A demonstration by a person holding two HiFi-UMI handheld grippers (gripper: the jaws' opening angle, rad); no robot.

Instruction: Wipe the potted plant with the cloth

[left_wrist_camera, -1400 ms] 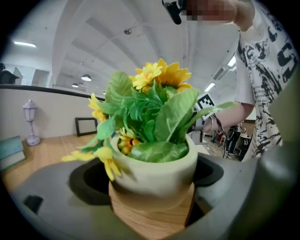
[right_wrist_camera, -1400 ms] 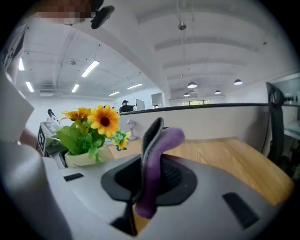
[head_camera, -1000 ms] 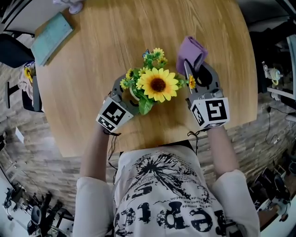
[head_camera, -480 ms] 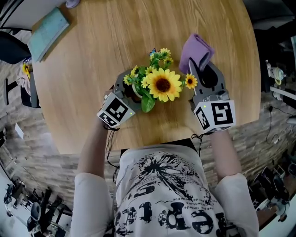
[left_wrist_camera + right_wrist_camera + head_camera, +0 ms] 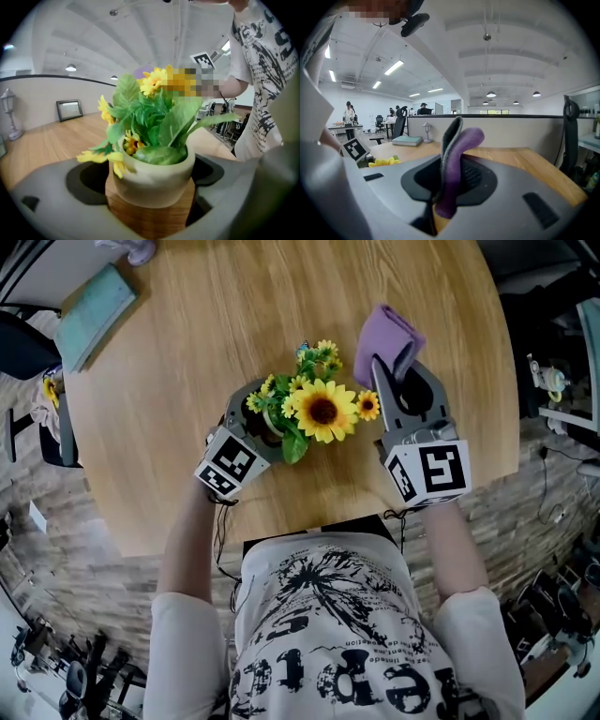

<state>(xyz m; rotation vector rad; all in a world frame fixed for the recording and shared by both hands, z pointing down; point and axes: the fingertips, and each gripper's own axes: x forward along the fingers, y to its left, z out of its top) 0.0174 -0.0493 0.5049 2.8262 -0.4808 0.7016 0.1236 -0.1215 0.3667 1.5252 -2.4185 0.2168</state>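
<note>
- The potted plant (image 5: 322, 411) stands on the near half of the table (image 5: 234, 315), just in front of the person's chest.
- Its largest bloom is a sunflower that faces up. Smaller yellow flowers and green leaves cluster round it.
- In the left gripper view the pot (image 5: 154, 173) is cream-coloured over a wooden lower section. Leaves fill its mouth and yellow flowers hang over the rim.
- The left tool (image 5: 265, 418) is clamped on the pot. One jaw lies against each side of it, and the jaws stand wide apart to span it.
- The cloth (image 5: 387, 337) is purple with a grey inner face. It is held up just to the right of the plant, apart from the flowers.
- The right tool (image 5: 398, 381) is clenched on the lower end of the cloth. In the right gripper view the cloth (image 5: 457, 159) stands upright out of the closed jaws, and its free top end curls over to the right.
- A small yellow flower lies between the sunflower and the right tool.
- A teal book (image 5: 89, 317) rests at the far left edge of the table, well apart from the plant.
</note>
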